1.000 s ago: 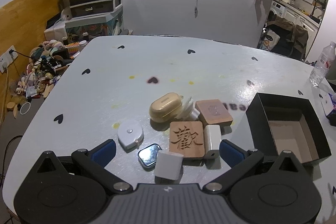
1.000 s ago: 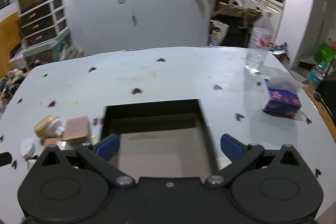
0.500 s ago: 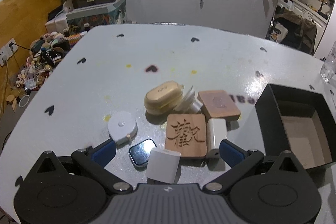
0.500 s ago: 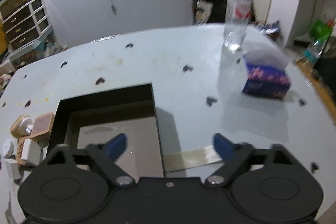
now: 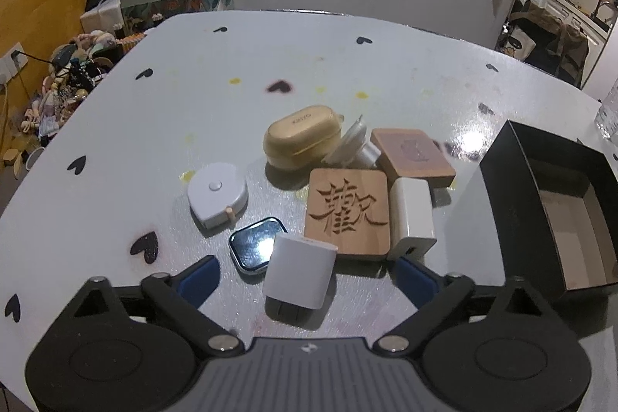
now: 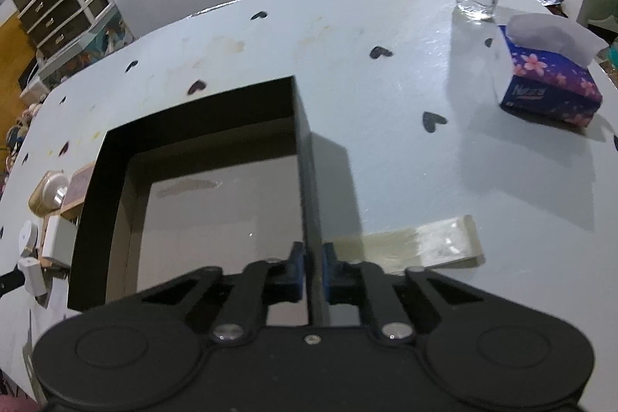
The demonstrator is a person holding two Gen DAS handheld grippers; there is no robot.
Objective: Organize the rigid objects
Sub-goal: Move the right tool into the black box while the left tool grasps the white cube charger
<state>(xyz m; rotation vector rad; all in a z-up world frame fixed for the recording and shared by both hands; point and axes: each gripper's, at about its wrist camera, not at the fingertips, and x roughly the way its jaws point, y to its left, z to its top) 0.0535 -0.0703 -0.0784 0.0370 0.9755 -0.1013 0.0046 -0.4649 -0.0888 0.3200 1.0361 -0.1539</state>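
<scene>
Jaws of the left gripper (image 5: 305, 277) are spread, just narrowing, around a white charger (image 5: 299, 271) untouched on the table (image 5: 154, 126). Jaws of the right gripper (image 6: 311, 271) have just been clamped on the black box's (image 6: 116, 157) right wall at six o'clock; nothing is seen inside it.

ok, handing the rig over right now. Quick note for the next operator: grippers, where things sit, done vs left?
Right gripper: jaws have just closed, pinching the right wall of the black box.
Left gripper: open, jaws have just narrowed slightly, straddling the white charger, not gripping.
Still on the table: tape measure, smartwatch, carved wooden coaster, second white charger, tan case, plain wooden block.
Done: nothing, box is empty.
Left: all items into the box.
</scene>
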